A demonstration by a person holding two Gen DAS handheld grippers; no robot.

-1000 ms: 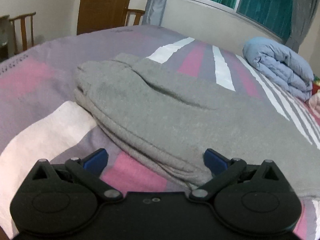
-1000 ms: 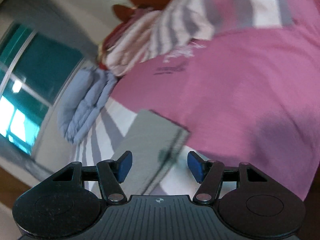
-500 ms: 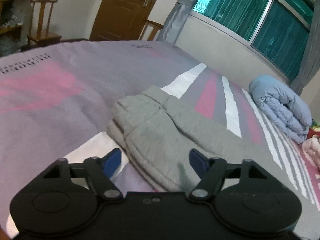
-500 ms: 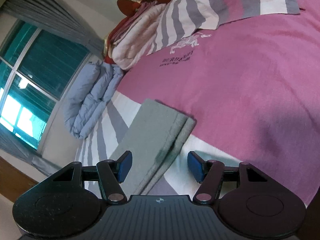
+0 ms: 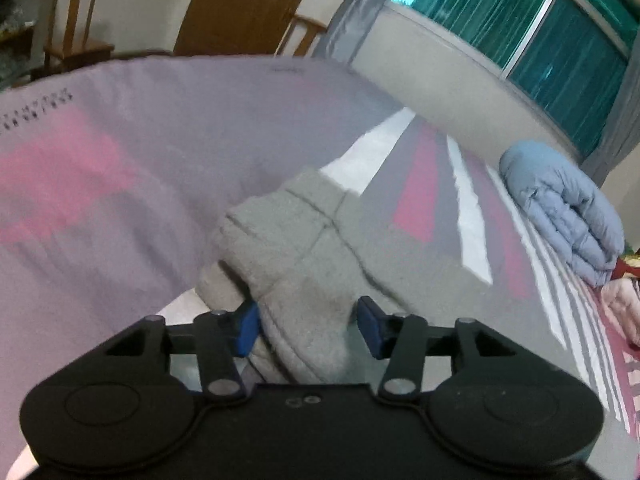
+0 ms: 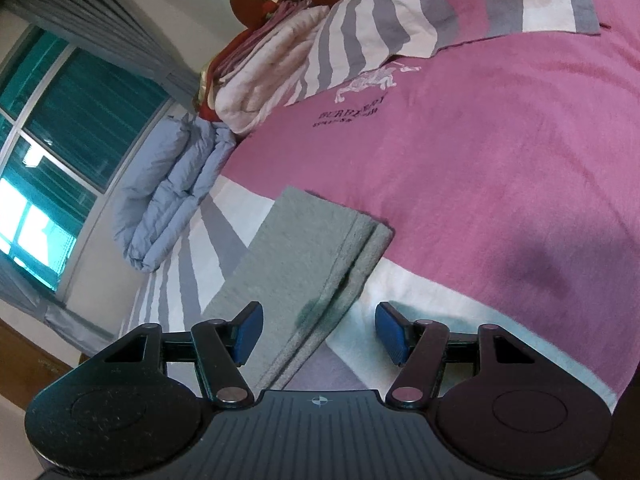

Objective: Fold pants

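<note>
Grey sweatpants [image 5: 304, 256] lie on the bed. In the left wrist view their waistband end bunches between my blue pads. My left gripper [image 5: 308, 326] is open, its jaws on either side of the thick folded edge, which looks slightly lifted. In the right wrist view the leg end of the pants [image 6: 316, 264] lies flat, hems stacked. My right gripper [image 6: 318, 332] is open, with the hem edge between its jaws, apart from the pads.
The bed cover [image 6: 500, 168] is pink, grey and white striped. A folded blue duvet [image 5: 564, 208] lies by the window wall. Stacked blankets and a striped pillow [image 6: 360, 20] sit at the head. A wooden chair [image 5: 76, 20] and a door stand beyond the bed.
My left gripper has narrowed around the waistband end and the cloth there has bunched up. My right gripper has steadied and shifted slightly along the leg hems.
</note>
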